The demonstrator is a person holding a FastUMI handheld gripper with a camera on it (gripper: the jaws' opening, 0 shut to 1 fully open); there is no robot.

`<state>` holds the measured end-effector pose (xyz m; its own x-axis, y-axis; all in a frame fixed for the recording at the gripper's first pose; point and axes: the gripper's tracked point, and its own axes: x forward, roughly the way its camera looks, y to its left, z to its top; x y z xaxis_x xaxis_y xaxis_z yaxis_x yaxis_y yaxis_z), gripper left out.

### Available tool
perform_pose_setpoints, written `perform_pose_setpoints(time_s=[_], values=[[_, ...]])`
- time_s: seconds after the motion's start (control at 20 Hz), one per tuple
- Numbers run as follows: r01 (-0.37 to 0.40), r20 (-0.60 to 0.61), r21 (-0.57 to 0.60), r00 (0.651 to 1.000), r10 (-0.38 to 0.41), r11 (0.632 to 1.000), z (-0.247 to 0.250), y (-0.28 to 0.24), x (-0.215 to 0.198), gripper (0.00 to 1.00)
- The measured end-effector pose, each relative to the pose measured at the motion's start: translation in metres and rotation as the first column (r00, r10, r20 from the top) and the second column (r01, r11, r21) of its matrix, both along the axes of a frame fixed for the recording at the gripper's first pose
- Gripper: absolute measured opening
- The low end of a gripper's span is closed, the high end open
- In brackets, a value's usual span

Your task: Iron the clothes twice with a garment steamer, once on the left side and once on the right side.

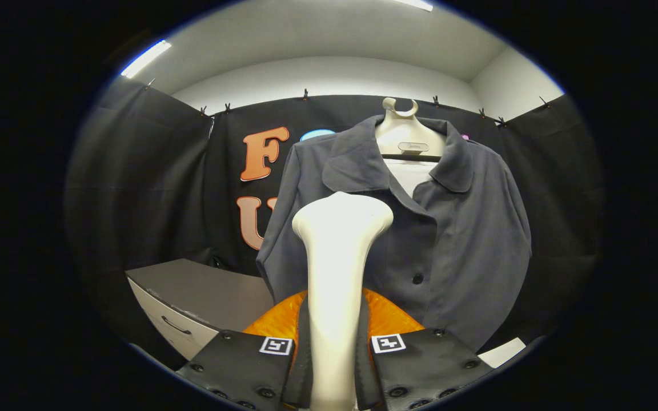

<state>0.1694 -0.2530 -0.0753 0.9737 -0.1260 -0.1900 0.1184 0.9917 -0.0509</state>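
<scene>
A dark grey collared shirt (454, 240) hangs on a pale hanger (400, 128) straight ahead, its front facing me, buttons down the middle. My gripper (334, 354) is shut on the cream handle of the garment steamer (337, 257). The steamer stands upright between the fingers, and its wide head rises in front of the shirt's left chest, just below the collar. I cannot tell whether the head touches the cloth. An orange part of the steamer's body (389, 317) shows behind the handle, just above the fingers.
A grey cabinet (203, 297) with a drawer handle stands low to the left of the shirt. A white flat piece (503, 352) lies low to the right. Black cloth walls the booth behind and on both sides.
</scene>
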Motion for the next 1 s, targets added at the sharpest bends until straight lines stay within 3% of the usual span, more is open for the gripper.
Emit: perform_pose_setpoints(time_s=[0.65, 1.0], values=[[0.008, -0.068, 0.011, 0.998, -0.008, 1.000, -0.048, 0.002, -0.022, 0.37], [0.049, -0.137, 0.025, 0.990, -0.046, 0.998, -0.092, -0.010, -0.050, 0.37]])
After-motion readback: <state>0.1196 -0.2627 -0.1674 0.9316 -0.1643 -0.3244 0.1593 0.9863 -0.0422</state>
